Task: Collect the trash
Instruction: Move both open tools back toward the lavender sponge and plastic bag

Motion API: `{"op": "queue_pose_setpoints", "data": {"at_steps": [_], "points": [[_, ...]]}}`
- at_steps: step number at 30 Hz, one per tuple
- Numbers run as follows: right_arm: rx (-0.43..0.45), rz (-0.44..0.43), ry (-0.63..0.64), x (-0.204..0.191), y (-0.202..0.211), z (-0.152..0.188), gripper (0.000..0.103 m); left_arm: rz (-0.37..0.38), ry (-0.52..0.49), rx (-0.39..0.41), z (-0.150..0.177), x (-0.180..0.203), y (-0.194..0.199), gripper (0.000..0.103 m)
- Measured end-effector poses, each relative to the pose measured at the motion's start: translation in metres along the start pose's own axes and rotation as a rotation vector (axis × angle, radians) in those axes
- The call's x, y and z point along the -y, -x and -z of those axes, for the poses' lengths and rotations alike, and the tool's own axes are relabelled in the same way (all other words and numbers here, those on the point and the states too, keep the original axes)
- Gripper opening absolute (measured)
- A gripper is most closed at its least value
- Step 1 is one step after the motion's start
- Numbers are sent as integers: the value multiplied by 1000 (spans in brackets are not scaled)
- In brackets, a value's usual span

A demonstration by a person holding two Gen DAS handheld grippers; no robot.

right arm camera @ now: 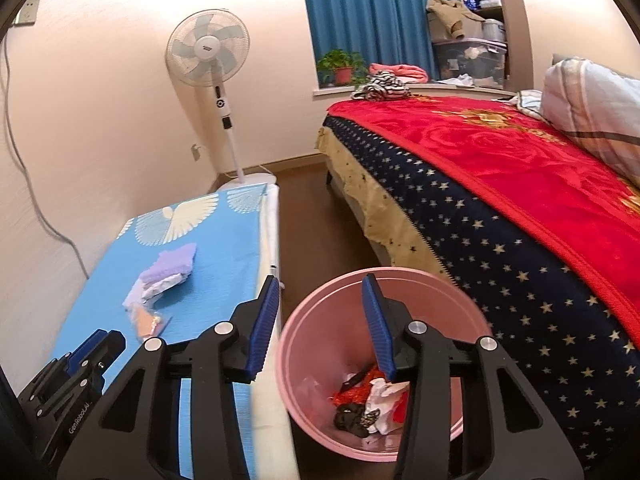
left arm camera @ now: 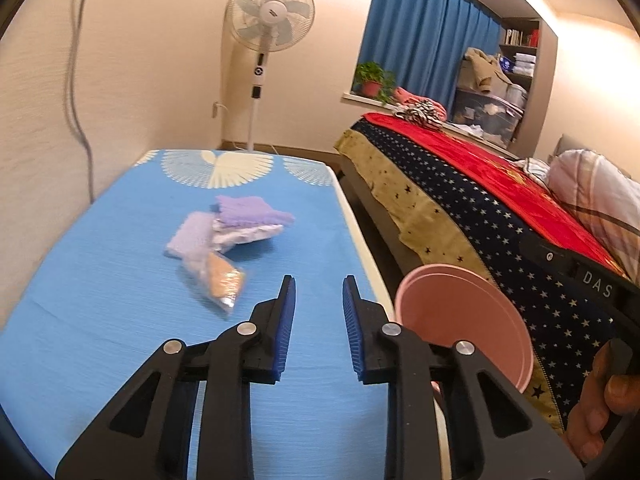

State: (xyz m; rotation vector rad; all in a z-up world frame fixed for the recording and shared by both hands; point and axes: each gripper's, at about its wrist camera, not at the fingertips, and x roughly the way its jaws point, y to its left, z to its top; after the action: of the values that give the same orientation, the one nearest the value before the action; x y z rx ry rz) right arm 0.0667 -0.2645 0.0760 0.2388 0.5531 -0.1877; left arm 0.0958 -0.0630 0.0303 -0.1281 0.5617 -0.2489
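Both the left gripper (left arm camera: 319, 294) and right gripper (right arm camera: 322, 294) gape empty, crinkly plastic wrappers (left arm camera: 224, 240) lying far-left on the ribbed blue mat (left arm camera: 100, 280), the round pink bin (right arm camera: 304, 360) right.

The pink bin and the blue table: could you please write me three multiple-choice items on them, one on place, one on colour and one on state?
1. Where is the pink bin?
A. on the table
B. between the table and the bed
C. on the bed

2. What colour is the towel on top of the pile?
A. purple
B. green
C. black

3. What is between the left gripper fingers?
A. a wrapper
B. a towel
C. nothing

Key: 1 B, it stands in the gap between them. 2 A, it is pale purple. 3 C, only bare table shows between them.
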Motion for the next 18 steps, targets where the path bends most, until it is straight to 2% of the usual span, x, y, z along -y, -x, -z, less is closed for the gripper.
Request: {"op": "queue_pose_setpoints", "data": {"at_steps": [8,10,18], "points": [[-24,-45,21,-21,-13,5,43,-53,42,11,-1,-25,0,24],[-30,-53,25,-25,-16,6,43,-69,50,12,-2,-30,-1,20],[-46,-98,36,-36,-26,14,43,-114,62,20,-1,-42,-2,18]]}}
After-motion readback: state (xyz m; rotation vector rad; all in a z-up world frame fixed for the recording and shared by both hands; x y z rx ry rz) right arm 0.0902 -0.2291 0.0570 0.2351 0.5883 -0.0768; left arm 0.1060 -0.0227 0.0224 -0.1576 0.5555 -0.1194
